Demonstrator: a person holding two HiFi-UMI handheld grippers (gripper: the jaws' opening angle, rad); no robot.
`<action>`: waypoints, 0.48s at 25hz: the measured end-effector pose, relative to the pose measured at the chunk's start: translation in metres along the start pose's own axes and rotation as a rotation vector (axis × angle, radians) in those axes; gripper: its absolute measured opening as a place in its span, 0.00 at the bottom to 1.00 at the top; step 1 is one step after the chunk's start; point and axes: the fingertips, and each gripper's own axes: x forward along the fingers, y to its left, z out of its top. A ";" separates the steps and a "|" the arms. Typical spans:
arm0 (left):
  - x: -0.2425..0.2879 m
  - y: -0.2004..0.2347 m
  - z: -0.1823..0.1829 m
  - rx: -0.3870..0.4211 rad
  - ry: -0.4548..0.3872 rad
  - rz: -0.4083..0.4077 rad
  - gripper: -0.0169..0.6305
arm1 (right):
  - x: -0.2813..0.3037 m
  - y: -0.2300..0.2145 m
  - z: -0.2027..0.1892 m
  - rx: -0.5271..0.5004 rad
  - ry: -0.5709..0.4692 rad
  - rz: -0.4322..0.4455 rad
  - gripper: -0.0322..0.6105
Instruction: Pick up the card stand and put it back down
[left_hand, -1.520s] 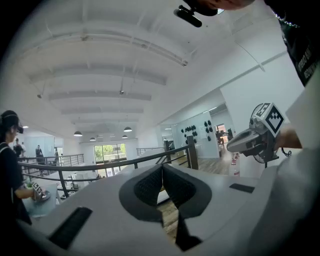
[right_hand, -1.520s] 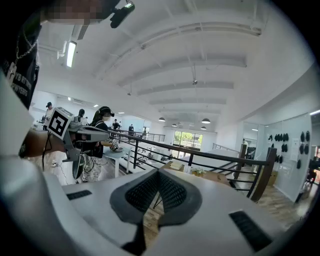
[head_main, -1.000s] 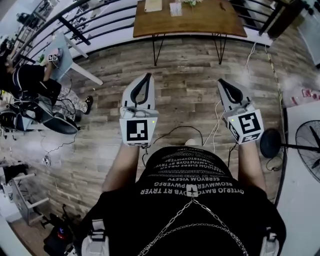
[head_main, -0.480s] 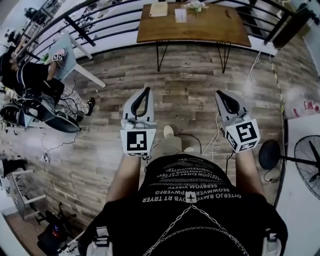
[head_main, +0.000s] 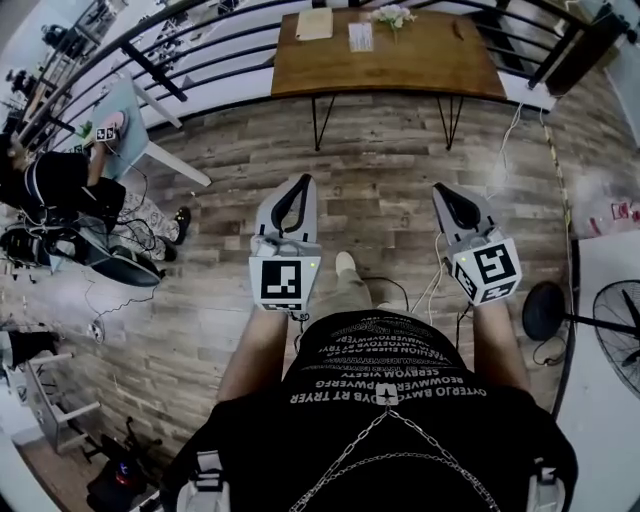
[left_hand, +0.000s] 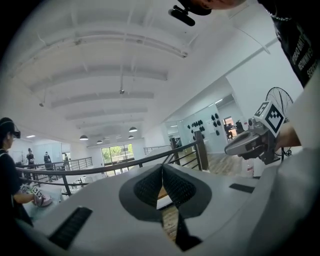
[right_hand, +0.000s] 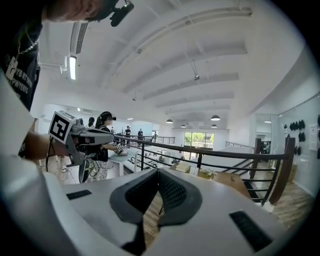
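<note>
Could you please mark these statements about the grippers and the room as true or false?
1. The left gripper has its jaws together with nothing between them. True.
2. The right gripper is holding the card stand. False: its jaws are shut and empty, and the card stand stands on the wooden table.
3. The wooden table lies ahead of the person, well beyond both grippers. True.
4. A fan stands on the person's left. False: the fan is on the person's right.
5. Both grippers are resting on the table. False: they are held in the air over the wood floor.
</note>
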 end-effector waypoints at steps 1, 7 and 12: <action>0.008 0.003 0.000 -0.003 -0.004 -0.005 0.07 | 0.006 -0.002 0.000 0.001 0.003 0.001 0.07; 0.044 0.009 -0.001 -0.018 -0.007 -0.039 0.07 | 0.033 -0.019 0.001 0.009 0.023 0.000 0.07; 0.066 0.020 -0.008 -0.029 0.008 -0.045 0.07 | 0.057 -0.032 0.000 0.019 0.030 -0.003 0.07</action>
